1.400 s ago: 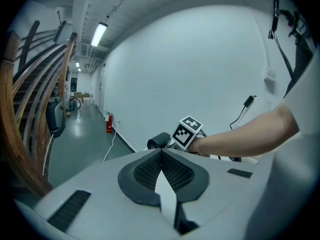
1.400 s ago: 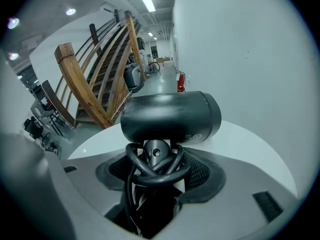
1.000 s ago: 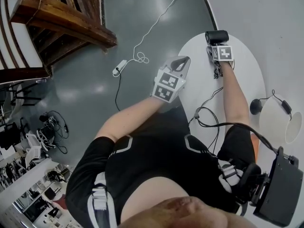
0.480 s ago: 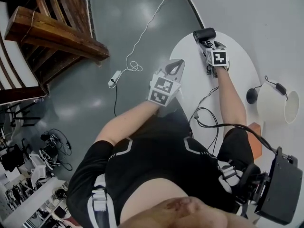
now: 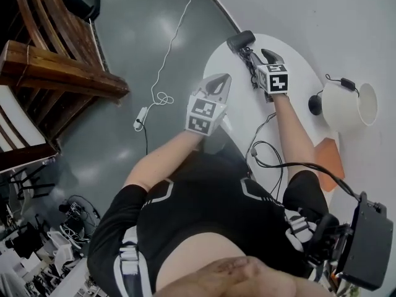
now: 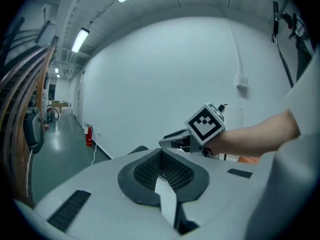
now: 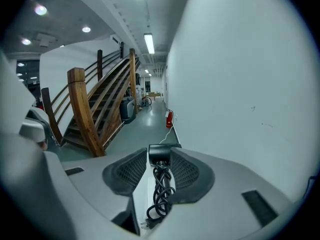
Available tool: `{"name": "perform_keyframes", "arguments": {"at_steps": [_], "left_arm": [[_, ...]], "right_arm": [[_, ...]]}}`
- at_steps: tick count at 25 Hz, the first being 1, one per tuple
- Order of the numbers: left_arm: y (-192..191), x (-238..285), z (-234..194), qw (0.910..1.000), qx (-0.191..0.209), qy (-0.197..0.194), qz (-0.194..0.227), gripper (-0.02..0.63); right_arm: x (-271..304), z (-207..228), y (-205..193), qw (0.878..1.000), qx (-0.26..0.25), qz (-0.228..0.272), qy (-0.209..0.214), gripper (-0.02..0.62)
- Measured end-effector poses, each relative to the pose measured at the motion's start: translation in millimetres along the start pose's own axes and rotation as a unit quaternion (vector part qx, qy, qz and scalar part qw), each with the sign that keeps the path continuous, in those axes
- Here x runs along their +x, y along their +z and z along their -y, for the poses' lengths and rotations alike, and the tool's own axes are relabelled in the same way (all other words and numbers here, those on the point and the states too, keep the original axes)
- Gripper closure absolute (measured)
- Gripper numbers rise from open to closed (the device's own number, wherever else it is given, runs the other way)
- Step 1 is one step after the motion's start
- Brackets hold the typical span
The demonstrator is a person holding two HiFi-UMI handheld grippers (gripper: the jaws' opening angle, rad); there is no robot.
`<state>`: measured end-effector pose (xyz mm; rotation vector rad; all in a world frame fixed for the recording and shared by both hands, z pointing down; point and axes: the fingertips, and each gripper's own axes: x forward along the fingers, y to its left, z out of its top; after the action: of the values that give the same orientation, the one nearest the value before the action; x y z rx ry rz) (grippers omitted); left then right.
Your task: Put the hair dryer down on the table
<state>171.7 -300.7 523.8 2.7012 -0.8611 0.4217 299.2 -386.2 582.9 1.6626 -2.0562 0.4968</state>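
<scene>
Much grey floor (image 5: 124, 135), wooden stairs (image 5: 55, 73) at left. Round white table (image 5: 244, 107); white tub (image 5: 343, 107) at its right, contents unseen. Dryer (image 5: 242, 42) lies flat at table's far edge, head away, corded handle toward person. Right gripper (image 5: 265, 59) jaws apart, just been closing, pads off dryer. Left gripper (image 5: 218, 84) jaws together, empty.

A large indoor lab or workshop hall, with a polished grey floor (image 5: 124, 36), plain white walls (image 7: 240, 84) and ceiling strip lights (image 7: 149, 43). There is a wooden staircase (image 7: 95, 119), a red fire extinguisher (image 7: 169, 119) by the wall, a round white counter (image 5: 241, 113), and cluttered equipment (image 5: 31, 246) along one edge.
</scene>
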Motion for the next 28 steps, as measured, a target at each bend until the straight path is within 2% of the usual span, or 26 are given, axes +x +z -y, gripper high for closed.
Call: {"name": "perform_keyframes", "arguments": {"at_steps": [3,8,18,23,28], "left_arm": [[8,0,10,0.9999,0.002,-0.014,0.005,0.575],[19,3,32,0.9991,0.010,-0.040,0.010,0.575],[61,14,82,0.9923,0.045,-0.105,0.049,0.575],[74,7,116,0.9850,0.059,-0.151,0.059,0.575],[75,8,164,0.9734,0.079,-0.205,0.065,0.575]], "right_arm": [[-28,-6,14,1.000,0.003,0.026,-0.003,0.462],[-77,-11,30,0.998,0.004,0.065,-0.019,0.489],[-190,11,36,0.984,0.042,0.133,-0.115,0.534],[-244,12,40,0.970,0.063,0.160,-0.170,0.541],[-293,20,26,0.957,0.074,0.176,-0.218,0.543]]}}
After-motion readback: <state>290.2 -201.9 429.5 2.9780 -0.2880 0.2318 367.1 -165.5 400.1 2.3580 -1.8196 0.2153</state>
